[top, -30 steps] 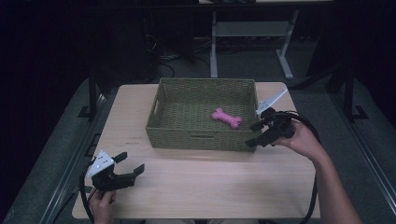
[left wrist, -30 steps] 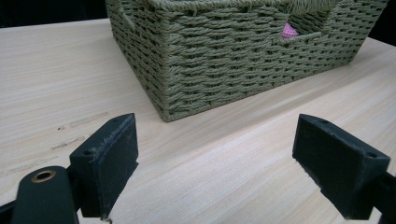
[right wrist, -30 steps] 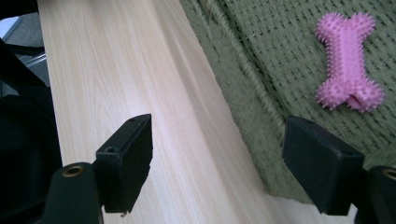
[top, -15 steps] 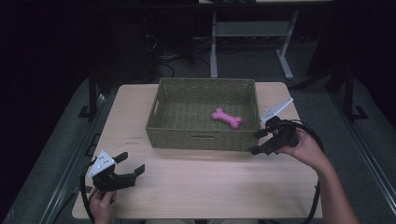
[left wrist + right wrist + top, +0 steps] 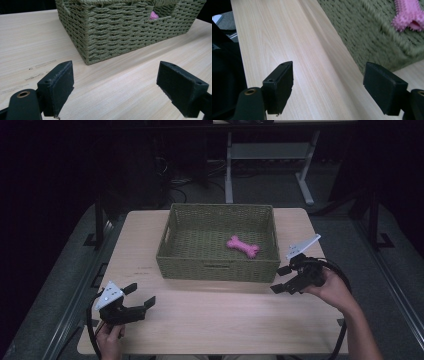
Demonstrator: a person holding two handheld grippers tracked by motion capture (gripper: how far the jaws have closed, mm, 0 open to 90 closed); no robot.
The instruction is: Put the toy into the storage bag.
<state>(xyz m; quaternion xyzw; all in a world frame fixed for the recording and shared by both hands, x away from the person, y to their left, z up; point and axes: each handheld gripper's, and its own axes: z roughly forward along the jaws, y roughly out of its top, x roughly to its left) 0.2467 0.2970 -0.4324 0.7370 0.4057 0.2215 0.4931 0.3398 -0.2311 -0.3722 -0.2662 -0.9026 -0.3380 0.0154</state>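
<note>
The pink spiked bone-shaped toy lies inside the rectangular olive-green woven basket, on the basket floor toward its right half. The basket stands on the light wooden table, at the far middle of the tabletop.

The right gripper is held over the table just beside the near right corner of the basket, apart from it. Its jaws stand wide apart with nothing between them. In the right gripper view, the toy shows beyond the basket rim at the upper right, with bare table between the jaws.

The left gripper is held at the near left part of the table, well apart from the basket. Its jaws are spread and empty. In the left gripper view, the near left corner of the basket faces the jaws, and a small patch of the toy shows through the handle cut-out.
</note>
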